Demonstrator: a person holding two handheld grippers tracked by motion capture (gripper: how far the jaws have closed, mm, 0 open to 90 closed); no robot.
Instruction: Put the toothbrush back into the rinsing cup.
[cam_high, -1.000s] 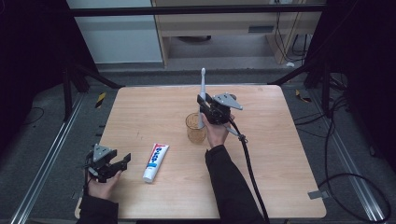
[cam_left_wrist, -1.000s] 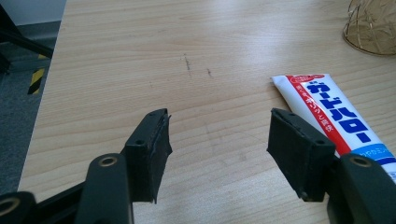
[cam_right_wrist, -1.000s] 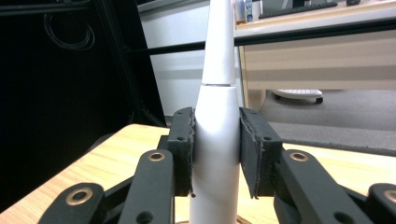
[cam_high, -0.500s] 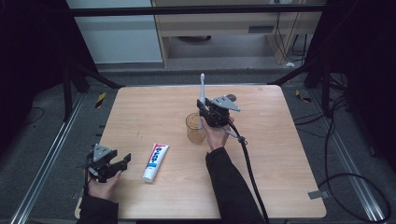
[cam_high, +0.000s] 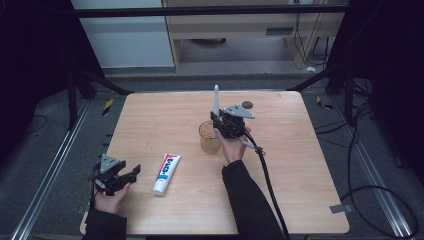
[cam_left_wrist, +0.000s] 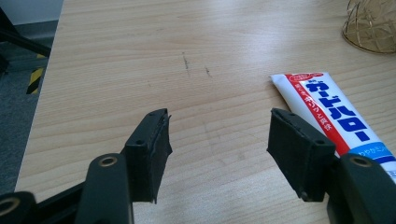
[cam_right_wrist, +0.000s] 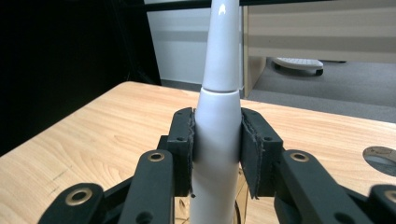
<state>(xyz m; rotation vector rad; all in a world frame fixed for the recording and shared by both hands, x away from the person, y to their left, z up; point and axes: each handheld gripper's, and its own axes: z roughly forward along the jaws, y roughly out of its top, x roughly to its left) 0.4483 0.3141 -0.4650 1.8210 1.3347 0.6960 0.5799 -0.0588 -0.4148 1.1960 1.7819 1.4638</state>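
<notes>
The right gripper (cam_high: 220, 119) is closed on a white electric toothbrush (cam_high: 216, 98) and holds it upright, with its jaws pressed against both sides of the white handle (cam_right_wrist: 215, 154). In the high view the toothbrush stands just above and behind the clear amber cup (cam_high: 209, 136), which sits near the middle of the wooden table (cam_high: 310, 165); whether the lower end of the toothbrush is inside the cup, I cannot tell. Compared with half a second ago, the right gripper and the toothbrush stay almost in the same place over the cup, with no clear shift. The left gripper (cam_high: 131, 172) rests near the front left corner of the table with its jaws wide apart and nothing between them, the same as before. The toothpaste tube (cam_high: 166, 172) lies flat just beside it, unchanged, and in the left gripper view the tube (cam_left_wrist: 334, 119) is close to one jaw.
</notes>
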